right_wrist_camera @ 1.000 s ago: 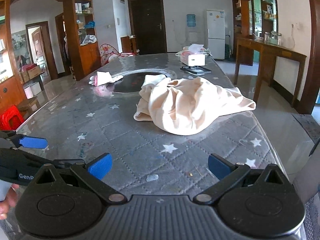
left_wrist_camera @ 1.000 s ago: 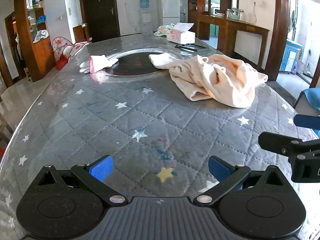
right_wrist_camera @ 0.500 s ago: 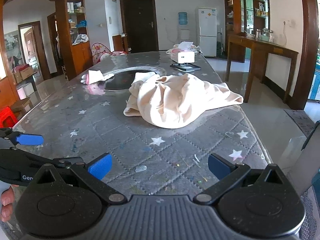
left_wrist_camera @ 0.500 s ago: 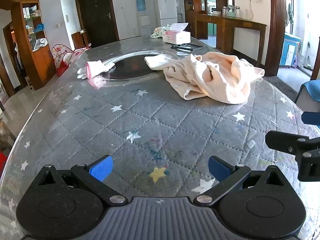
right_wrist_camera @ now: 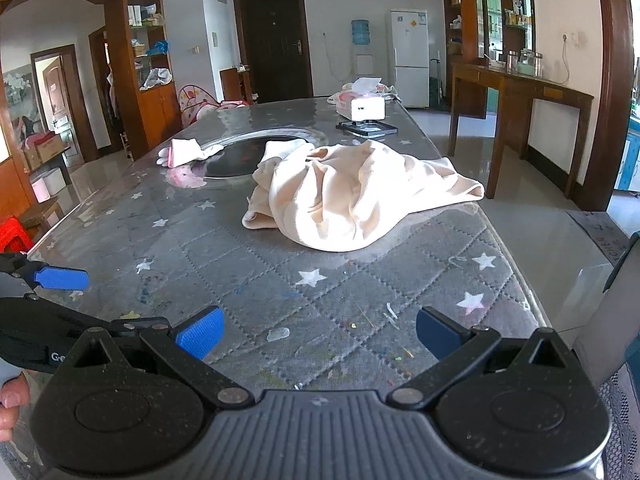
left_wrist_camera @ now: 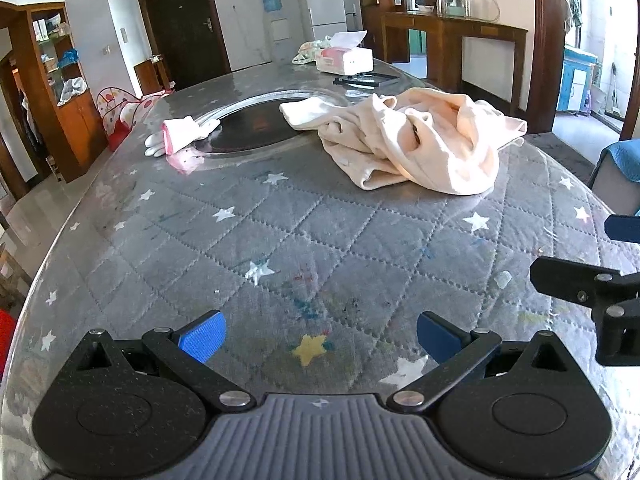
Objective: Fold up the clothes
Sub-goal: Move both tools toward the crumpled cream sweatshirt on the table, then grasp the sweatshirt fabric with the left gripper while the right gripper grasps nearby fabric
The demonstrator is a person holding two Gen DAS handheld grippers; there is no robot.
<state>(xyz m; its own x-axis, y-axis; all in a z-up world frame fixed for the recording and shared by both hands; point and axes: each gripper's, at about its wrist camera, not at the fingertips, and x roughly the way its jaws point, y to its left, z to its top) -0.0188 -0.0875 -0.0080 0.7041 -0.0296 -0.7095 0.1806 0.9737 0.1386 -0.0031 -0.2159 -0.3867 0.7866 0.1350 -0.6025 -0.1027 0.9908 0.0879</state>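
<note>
Left wrist view shows the left gripper (left_wrist_camera: 318,334) held low over the near part of the table (left_wrist_camera: 200,248), its two blue-padded fingers spread wide apart with nothing between them. The right gripper (right_wrist_camera: 318,334) is in the same condition: fingers parted, empty, beside the left unit at the near edge. The task item, a cream garment (left_wrist_camera: 416,140), lies crumpled in a loose heap on the far right part of the quilted star-pattern cover, well apart from both grippers. One end of it reaches left onto the dark round inset (left_wrist_camera: 256,128) in the table; the opposite end hangs toward the right table edge (right_wrist_camera: 440,184). No flat layer, straight crease or squared outline is visible, so the garment is judged to be unfolded at this moment. The step in hand is judged to be the approach to the cloth. The next move calls for bringing both grippers forward to the heap, selecting two separate edges or corners, closing on a single layer at each, and drawing the fabric flat. A white and pink glove (left_wrist_camera: 180,138) lies far left; a tissue box (left_wrist_camera: 346,58) stands at the far end.
</note>
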